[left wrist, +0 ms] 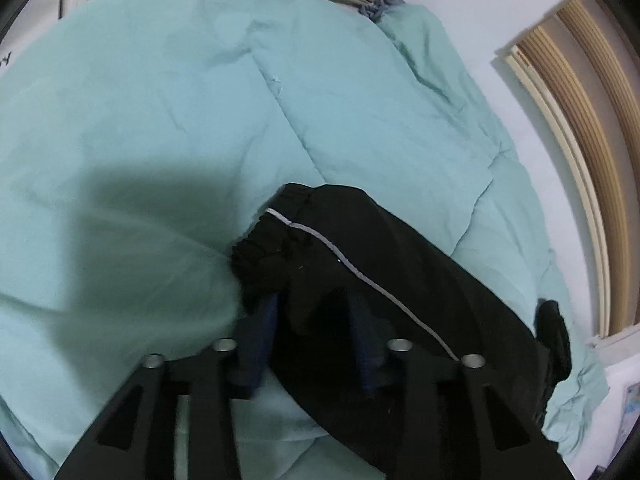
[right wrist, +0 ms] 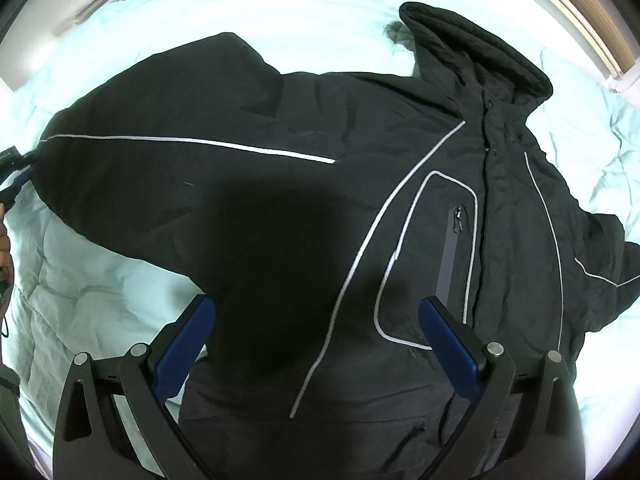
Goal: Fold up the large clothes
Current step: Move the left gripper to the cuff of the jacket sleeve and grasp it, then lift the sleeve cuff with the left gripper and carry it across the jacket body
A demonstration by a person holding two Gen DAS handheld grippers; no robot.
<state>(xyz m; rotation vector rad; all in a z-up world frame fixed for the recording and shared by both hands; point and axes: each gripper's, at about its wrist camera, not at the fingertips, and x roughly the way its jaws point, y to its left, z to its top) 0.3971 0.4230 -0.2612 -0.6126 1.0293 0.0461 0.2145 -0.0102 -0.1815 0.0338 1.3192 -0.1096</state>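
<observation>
On a pale green quilt (right wrist: 104, 304) a black jacket (right wrist: 304, 184) with thin grey piping lies spread front-up, its collar (right wrist: 480, 52) standing at the far side and its front closed down the middle. One sleeve (right wrist: 160, 152) stretches out flat toward the left edge of the right wrist view, where the left gripper (left wrist: 314, 320) meets its cuff (left wrist: 272, 236). From the left wrist view, that gripper's two blue-padded fingers (left wrist: 266, 328) stand partly closed with the sleeve cloth bunched between them just behind the elastic cuff; the cloth is dark against the pads, and the near fold drapes over the right-hand finger, so the grip looks closed on the fabric. The right gripper (right wrist: 316, 332) hovers above the jacket's chest, jaws wide apart and holding nothing, one blue pad (right wrist: 182, 344) over the edge where sleeve meets body, the other near the chest pocket (right wrist: 452, 240) with its zip. Beside the bed, wooden slats (left wrist: 580, 152) run along the right of the left wrist view.
</observation>
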